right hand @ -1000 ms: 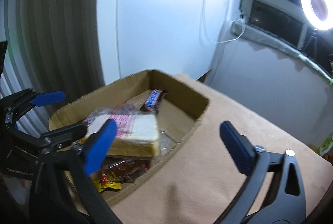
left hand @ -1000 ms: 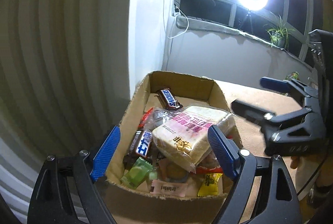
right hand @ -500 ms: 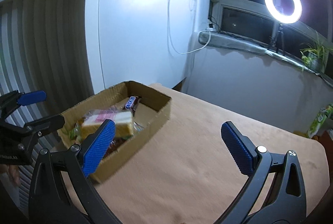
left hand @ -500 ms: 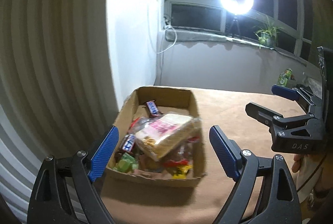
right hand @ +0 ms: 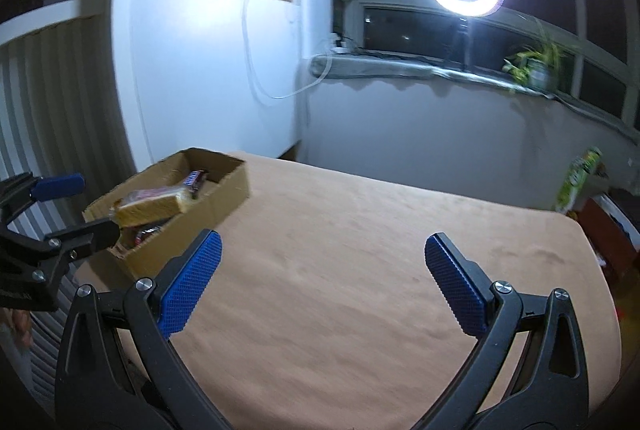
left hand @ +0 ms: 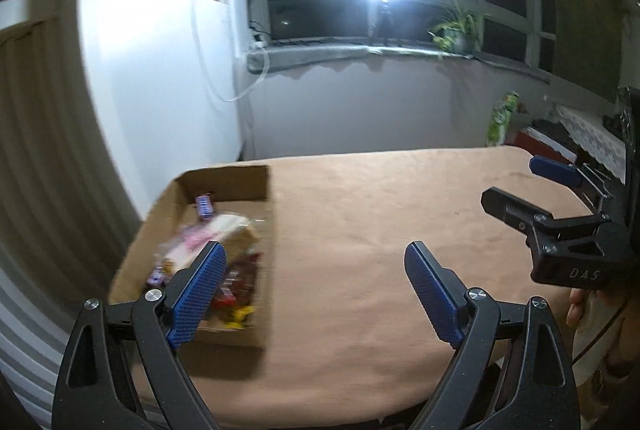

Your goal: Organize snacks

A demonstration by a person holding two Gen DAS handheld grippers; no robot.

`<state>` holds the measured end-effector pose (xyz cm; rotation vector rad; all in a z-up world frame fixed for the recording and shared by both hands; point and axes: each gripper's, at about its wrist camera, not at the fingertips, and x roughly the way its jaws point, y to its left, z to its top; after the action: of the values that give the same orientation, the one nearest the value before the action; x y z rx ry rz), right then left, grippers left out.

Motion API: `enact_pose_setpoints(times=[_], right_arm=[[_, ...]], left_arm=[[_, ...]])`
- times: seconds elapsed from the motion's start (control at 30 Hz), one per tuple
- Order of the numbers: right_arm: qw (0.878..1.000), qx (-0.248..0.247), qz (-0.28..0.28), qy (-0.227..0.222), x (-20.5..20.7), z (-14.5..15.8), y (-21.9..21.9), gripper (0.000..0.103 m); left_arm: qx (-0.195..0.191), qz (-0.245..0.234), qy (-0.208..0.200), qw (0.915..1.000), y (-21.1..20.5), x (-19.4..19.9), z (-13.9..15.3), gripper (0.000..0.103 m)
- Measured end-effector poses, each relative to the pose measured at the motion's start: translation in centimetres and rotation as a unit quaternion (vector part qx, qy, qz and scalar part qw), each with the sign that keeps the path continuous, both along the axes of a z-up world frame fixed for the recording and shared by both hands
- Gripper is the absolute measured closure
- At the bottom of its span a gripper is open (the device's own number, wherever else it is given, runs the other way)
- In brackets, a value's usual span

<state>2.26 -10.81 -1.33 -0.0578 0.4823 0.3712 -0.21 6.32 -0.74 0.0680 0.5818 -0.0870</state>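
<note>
You've pulled both grippers back from the box (left hand: 208, 254): a second ago it filled the left wrist view, right between the jaws, and now it sits smaller, off to the left, with bare table (left hand: 360, 230) ahead. The left gripper (left hand: 316, 290) has just been opening its jaws further, and nothing is between them. The right gripper (right hand: 324, 286) also has its jaws spread wide and empty. To my eye that reads as packing done and you stepping away, with nothing loose left on the table that I can see.

The box is open-topped cardboard, at the table's far left corner, close to the white wall. It's crowded: a wrapped slab of sliced bread (right hand: 154, 204) lies on top, a Snickers bar (right hand: 194, 182) leans at the far end, and red and yellow wrappers (left hand: 234, 306) fill the near end. The left view is blurred, so I can't make out the smaller packets.
</note>
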Motion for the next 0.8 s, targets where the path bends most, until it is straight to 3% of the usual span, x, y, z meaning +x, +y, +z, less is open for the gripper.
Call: enact_pose_setpoints(times=[0.07, 0.2, 0.43, 0.8], right_arm=[[1.0, 0.004, -0.014, 0.001, -0.4, -0.1, -1.8, 0.0], [0.999, 0.013, -0.035, 0.002, -1.1, -0.1, -4.8, 0.0], [0.998, 0.033, -0.06, 0.008, -1.5, -0.8, -8.9, 0.0], [0.996, 0.061, -0.07, 0.015, -1.8, -1.9, -12.1, 0.0]], left_arm=[[-0.002, -0.016, 0.006, 0.9998, -1.5, -0.1, -0.2, 0.0], [0.0, -0.028, 0.007, 0.9996, -3.9, -0.7, -0.1, 0.0], [0.012, -0.008, 0.016, 0.9998, -6.5, -0.7, -0.2, 0.0], [0.005, 0.006, 0.016, 0.9998, -9.3, -0.6, 0.1, 0.0]])
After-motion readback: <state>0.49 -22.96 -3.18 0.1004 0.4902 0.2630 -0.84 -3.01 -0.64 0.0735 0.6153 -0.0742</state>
